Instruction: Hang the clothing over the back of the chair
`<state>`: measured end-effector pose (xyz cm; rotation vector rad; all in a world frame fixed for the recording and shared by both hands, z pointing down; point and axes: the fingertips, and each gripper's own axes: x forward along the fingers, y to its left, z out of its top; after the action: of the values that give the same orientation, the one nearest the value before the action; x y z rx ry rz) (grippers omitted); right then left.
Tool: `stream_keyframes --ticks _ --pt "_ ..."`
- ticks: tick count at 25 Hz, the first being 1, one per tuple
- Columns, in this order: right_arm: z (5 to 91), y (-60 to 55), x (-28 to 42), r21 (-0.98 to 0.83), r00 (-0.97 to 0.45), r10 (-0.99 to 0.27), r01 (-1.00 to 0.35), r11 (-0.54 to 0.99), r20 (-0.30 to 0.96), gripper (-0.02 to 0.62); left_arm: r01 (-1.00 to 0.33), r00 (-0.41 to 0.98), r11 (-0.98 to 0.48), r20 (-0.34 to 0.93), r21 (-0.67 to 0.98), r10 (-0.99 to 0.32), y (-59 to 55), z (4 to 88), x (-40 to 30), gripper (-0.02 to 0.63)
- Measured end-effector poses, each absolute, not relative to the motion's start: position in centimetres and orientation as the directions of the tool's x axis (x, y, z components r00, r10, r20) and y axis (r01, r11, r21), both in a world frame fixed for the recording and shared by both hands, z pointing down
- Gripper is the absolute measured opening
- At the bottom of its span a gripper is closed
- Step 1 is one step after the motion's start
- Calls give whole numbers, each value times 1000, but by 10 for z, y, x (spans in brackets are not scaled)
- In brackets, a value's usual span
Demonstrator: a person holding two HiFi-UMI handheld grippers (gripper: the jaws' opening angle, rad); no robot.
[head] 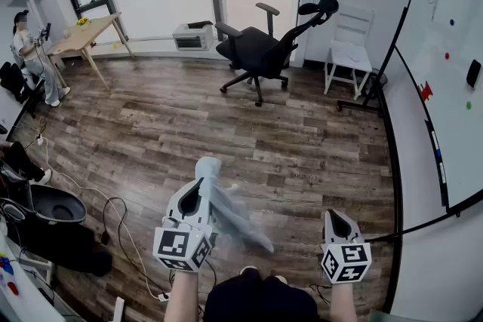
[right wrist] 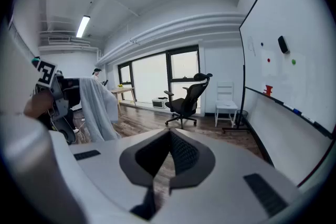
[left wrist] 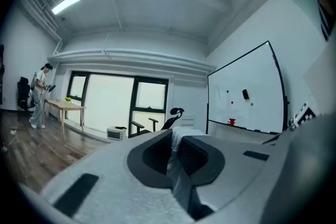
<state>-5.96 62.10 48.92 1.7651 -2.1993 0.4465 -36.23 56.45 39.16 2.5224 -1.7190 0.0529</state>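
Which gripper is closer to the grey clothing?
Left. The left gripper is clamped on the grey clothing; the right gripper is shut and empty, off to its side.

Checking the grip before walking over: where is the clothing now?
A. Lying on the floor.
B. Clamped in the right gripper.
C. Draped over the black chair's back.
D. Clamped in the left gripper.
D: the left gripper view shows the left gripper shut on the pale clothing, which hangs from it, far from the black chair.

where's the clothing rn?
Head view, lower left of centre: the grey clothing hangs from the left gripper, its jaws shut on it, above the wooden floor, far from the black office chair.
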Motion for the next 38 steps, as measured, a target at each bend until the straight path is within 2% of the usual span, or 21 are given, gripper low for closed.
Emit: stream_keyframes --ticks 3,14,21,38 --pt "476 639 -67 -53 -200 -908 -979 195 367 0 -931 364 -362 116 41 -924 592 409 -370 8" --pt "439 684 -75 -200 -226 -941 -964 178 252 0 -930 337 -303 153 207 -929 648 420 -394 8" --pt "443 682 -85 -229 -222 -936 -960 161 275 0 -919 339 -295 144 262 -930 648 423 -402 8" --pt "444 665 -98 -220 -191 -947 -966 135 259 0 -855 474 -416 141 309 -869 616 436 -378 8"
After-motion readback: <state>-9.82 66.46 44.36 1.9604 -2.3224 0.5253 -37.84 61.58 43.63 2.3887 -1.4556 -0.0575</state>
